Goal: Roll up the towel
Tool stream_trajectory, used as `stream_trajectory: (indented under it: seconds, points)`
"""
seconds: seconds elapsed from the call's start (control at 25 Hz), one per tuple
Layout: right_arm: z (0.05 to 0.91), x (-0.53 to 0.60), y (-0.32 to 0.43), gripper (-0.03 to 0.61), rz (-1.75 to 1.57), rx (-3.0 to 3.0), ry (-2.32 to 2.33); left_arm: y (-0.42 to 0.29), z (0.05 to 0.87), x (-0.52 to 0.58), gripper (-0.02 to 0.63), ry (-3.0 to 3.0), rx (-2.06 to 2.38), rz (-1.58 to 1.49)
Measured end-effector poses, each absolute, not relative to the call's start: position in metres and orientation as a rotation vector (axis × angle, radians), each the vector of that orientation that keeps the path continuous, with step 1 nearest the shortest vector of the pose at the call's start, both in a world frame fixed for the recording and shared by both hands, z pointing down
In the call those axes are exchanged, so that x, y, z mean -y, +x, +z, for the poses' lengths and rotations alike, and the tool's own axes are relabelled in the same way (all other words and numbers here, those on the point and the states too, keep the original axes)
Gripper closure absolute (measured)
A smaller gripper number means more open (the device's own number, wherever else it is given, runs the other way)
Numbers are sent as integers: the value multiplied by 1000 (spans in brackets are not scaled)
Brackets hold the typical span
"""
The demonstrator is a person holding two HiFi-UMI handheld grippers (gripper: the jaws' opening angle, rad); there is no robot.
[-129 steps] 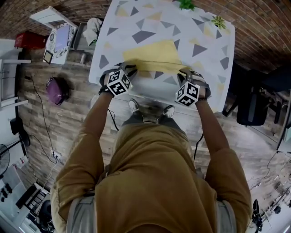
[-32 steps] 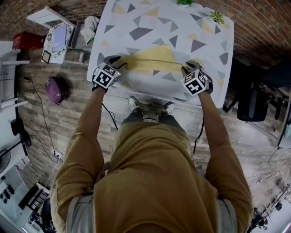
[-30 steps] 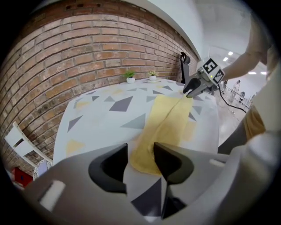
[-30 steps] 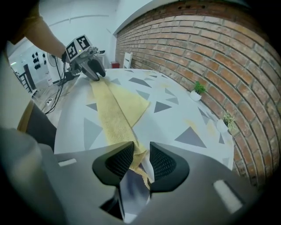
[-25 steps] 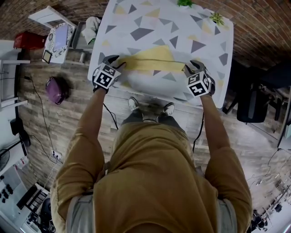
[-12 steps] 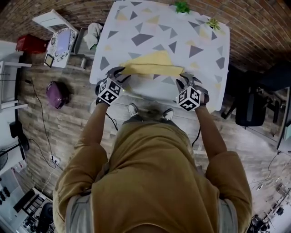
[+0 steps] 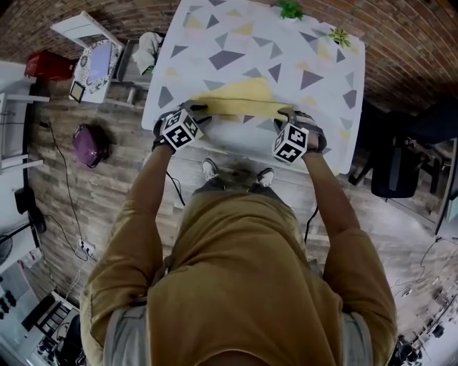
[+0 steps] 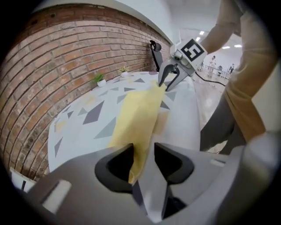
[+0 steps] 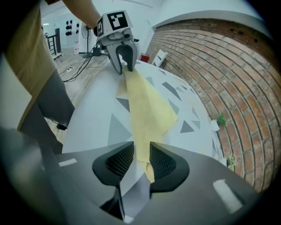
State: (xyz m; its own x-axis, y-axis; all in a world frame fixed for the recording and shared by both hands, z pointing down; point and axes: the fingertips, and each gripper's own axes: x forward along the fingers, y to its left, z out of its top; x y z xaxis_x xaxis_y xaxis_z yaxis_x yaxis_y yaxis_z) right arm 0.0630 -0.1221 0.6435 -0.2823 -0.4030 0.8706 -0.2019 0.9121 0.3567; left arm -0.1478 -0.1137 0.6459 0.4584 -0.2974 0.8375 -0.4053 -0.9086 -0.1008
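Yellow towel (image 7: 240,100) lies on the near part of the table (image 7: 250,43), whose white top is patterned with grey and pale triangles. Its near edge is gathered into a narrow band that runs straight from one pair of jaws to the other.

The left gripper (image 8: 142,151) pinches one end of that band. In the left gripper view the cloth comes up between the two jaw tips, which stand only narrowly apart with the fabric pressed between them. Ahead of these jaws the band stretches away to the other gripper.

The right gripper (image 9: 141,151) holds the opposite end the same way, its ribbed pads closed on the yellow fold, with a little cloth showing behind the tips. Ahead of its jaws and to their right, the towel widens into a pointed flap lying flat on the tabletop.

In the head view both grippers tilt down at the table's near edge. Two small potted plants (image 7: 290,8) stand well beyond the jaws, at the far edge by the brick wall (image 8: 66,48).
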Motion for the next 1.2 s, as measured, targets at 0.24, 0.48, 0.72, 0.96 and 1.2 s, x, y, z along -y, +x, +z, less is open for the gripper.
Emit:
stream_trajectory:
  seconds: [0.24,0.48,0.72,0.96,1.2]
  points:
    - [645,122,64,483,-189,1869,414,-159,645,117,419,2540,641,1377]
    - [646,121,64,492,-151,1875,396,-160,646,117,455,2527,630,1372]
    - [642,115,66,523,-167,1875,428,-160,641,110,511,2534,655,1370]
    - [625,106,74,532,-119,1909,435,-152,622,99,520,2536,580,1301]
    - [615,107,77,534,0,1933,408,-154,619,101,520,2446,399,1251]
